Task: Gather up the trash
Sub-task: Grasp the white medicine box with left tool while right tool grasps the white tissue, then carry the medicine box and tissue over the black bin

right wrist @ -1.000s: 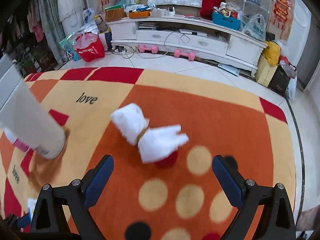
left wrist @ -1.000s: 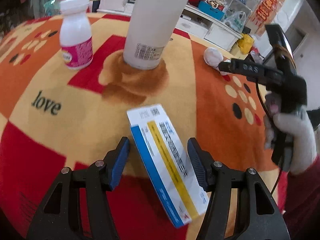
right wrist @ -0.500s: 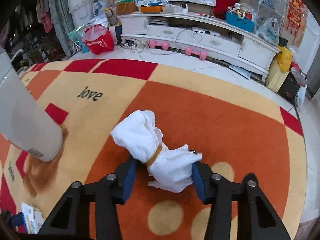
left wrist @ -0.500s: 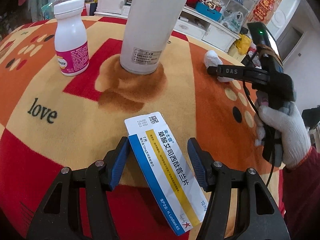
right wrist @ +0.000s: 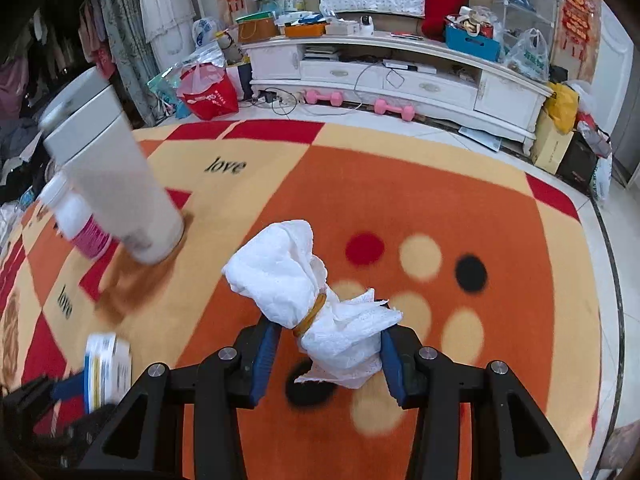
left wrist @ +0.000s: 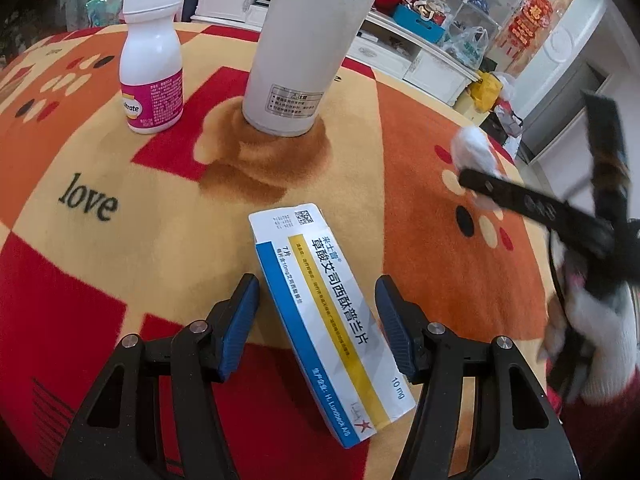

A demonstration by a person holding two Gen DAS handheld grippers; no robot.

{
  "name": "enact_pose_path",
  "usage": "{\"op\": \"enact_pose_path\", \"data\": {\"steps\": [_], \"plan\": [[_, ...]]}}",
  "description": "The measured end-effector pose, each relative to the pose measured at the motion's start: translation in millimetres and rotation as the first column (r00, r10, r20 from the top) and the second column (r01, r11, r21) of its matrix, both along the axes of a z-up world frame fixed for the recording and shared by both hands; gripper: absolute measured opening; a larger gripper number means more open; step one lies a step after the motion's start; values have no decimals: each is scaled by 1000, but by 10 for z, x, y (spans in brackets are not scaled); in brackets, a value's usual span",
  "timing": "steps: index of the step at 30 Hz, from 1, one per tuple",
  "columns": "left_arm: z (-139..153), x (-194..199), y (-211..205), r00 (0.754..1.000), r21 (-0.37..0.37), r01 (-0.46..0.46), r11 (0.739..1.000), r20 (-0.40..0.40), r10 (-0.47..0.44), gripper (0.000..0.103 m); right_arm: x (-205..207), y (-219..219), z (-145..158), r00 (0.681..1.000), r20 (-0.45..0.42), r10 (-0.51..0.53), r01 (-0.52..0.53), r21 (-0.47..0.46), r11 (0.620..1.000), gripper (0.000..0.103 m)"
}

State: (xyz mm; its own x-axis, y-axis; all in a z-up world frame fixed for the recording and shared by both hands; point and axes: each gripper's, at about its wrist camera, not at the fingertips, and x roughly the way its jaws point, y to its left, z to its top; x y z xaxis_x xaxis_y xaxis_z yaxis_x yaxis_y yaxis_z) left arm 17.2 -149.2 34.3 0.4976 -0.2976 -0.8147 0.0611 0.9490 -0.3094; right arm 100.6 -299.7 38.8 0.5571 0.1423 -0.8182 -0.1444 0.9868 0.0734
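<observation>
Two views: right gripper [right wrist: 326,354] clamping tissue wad [right wrist: 304,292], left gripper [left wrist: 316,320] opening around box [left wrist: 328,312]

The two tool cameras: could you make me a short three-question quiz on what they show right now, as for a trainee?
1. True or false: the right tool is clamped on the wad of white tissue tied with a rubber band.
2. Which thing lies between the fingers of the left tool? A) the white pill bottle B) the medicine box C) the white flask
3. Fill in: the flask stands on a brown ____ on the cloth.

Key: 1 true. 2 B; the jaws are opening, and no pad visibly presses the box. 3 stain.
</observation>
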Motion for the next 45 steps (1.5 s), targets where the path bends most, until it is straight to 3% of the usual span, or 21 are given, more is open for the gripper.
{"op": "enact_pose_path", "data": {"steps": [2, 8, 10, 12, 14, 24, 32, 45], "plan": [[-2, -10, -49, 1000, 2, 4, 1000, 10, -4, 70, -154, -32, 24, 1000, 3, -5, 5, 9, 1000, 44], [-35, -43, -183, 998, 83, 26, 996, 51, -30, 70, -642, -140, 56, 1000, -2, -22, 22, 59, 998, 44], [-39, -67, -157, 997, 59, 48, 997, 54, -52, 48, -800, -152, 32, 1000, -13, -19, 20, 62, 998, 44], [-27, -105, -116, 996, 4, 82, 997, 41, -82, 43, -962, -186, 11, 1000, -20, -22, 23, 75, 997, 44], [9, -162, -95, 994, -42, 101, 994, 32, -100, 43, -1106, -229, 9, 999, -24, -28, 30, 98, 995, 44], [243, -756, -289, 980, -16, 189, 982, 67, -188, 42, -1817, -324, -69, 997, -45, -67, 72, 141, 987, 44], [313, -1007, -605, 965, -13, 255, 967, 71, -253, 42, -2262, -506, -106, 993, -58, -103, 110, 152, 982, 44], [453, -1340, -1471, 911, -4, 402, 915, 98, -400, 42, -2931, -1218, -29, 971, -56, -234, 240, 154, 958, 44]]}}
